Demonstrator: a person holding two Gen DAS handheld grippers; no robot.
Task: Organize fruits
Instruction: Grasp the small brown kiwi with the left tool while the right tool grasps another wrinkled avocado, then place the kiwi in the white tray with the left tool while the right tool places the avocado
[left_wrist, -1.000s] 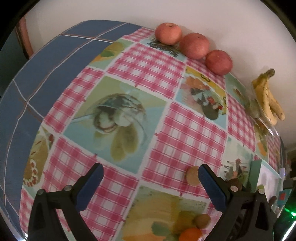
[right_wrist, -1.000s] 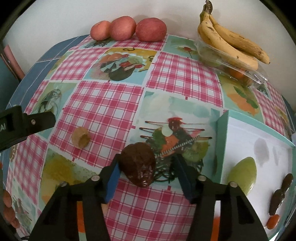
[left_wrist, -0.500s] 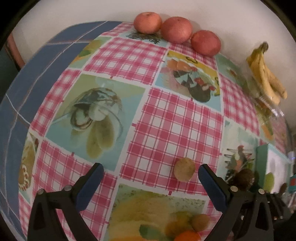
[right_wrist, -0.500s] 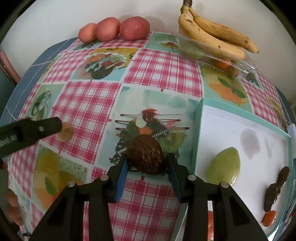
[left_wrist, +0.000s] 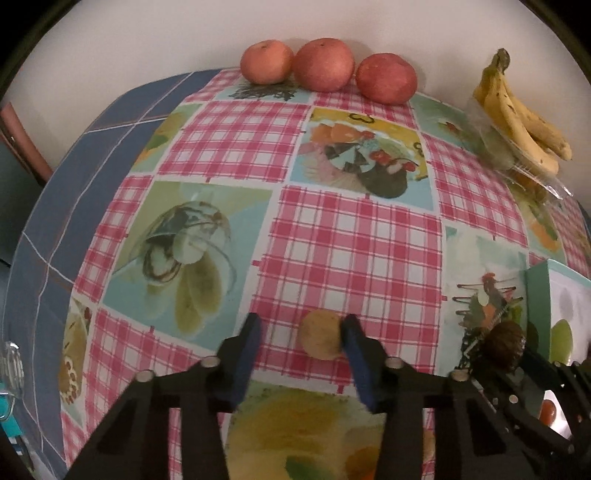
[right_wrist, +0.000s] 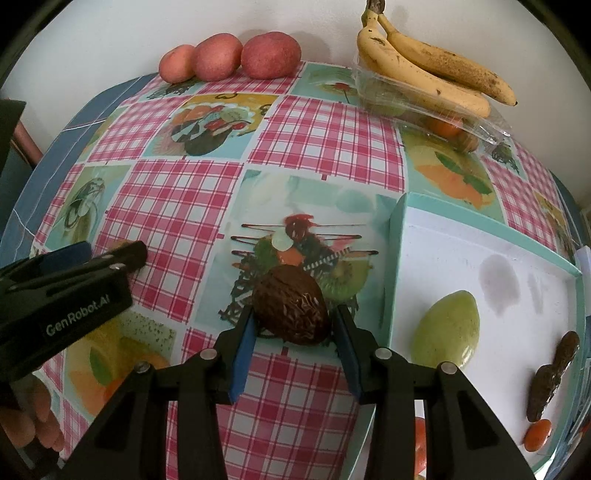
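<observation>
My left gripper (left_wrist: 300, 338) is open part way around a small tan round fruit (left_wrist: 320, 339) that lies on the checked tabletop (left_wrist: 351, 240); the right finger touches it, the left finger stands apart. My right gripper (right_wrist: 293, 334) holds a dark brown wrinkled fruit (right_wrist: 291, 312) between its two fingers, just beside the wall of the teal tray (right_wrist: 393, 258). In the tray lies a green fruit (right_wrist: 447, 328). Three red apples (right_wrist: 229, 57) and bananas (right_wrist: 424, 74) sit at the far edge by the wall.

Both wrist cams sit low over the bench (left_wrist: 354, 236), facing the far wall edge; both catch the apples (left_wrist: 323, 64) and bananas (right_wrist: 432, 74).
</observation>
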